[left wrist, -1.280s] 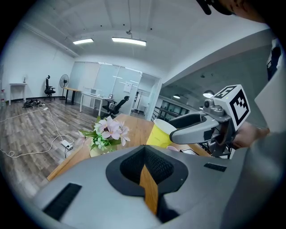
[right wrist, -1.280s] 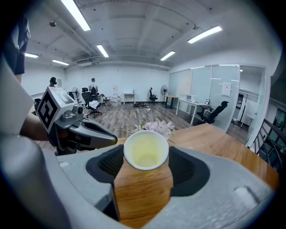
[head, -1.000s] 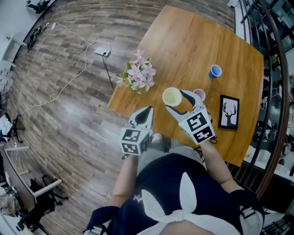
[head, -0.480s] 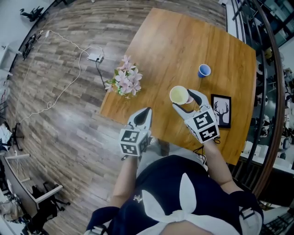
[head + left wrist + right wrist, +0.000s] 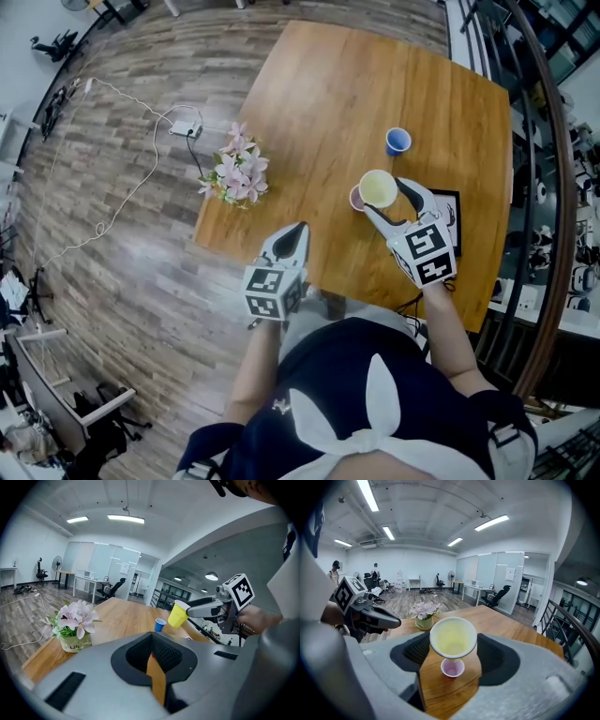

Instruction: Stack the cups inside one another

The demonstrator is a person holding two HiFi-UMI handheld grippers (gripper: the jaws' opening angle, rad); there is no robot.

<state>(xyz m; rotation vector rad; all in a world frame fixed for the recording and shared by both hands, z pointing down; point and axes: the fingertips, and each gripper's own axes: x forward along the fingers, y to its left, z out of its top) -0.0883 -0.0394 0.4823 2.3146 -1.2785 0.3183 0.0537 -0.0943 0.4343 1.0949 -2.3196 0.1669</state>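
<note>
My right gripper [image 5: 384,195] is shut on a yellow cup [image 5: 379,187] and holds it upright above the wooden table [image 5: 319,103]. A pink cup [image 5: 356,198] stands on the table right under it, peeking out at its left. In the right gripper view the yellow cup [image 5: 453,637] sits between the jaws with the pink cup [image 5: 453,667] just below. A blue cup [image 5: 397,142] stands farther back. My left gripper [image 5: 294,234] hangs over the table's near edge, shut and holding nothing. The left gripper view shows the yellow cup [image 5: 177,614] and the blue cup [image 5: 160,625].
A pot of pink flowers [image 5: 232,173] stands at the table's left corner. A framed deer picture [image 5: 452,211] lies to the right, partly behind my right gripper. A power strip with cable [image 5: 184,126] lies on the floor to the left. A railing runs along the right.
My right gripper has carried the yellow cup to the right, from the pink cup's left to over it. The left gripper stays shut by the table's near edge.
</note>
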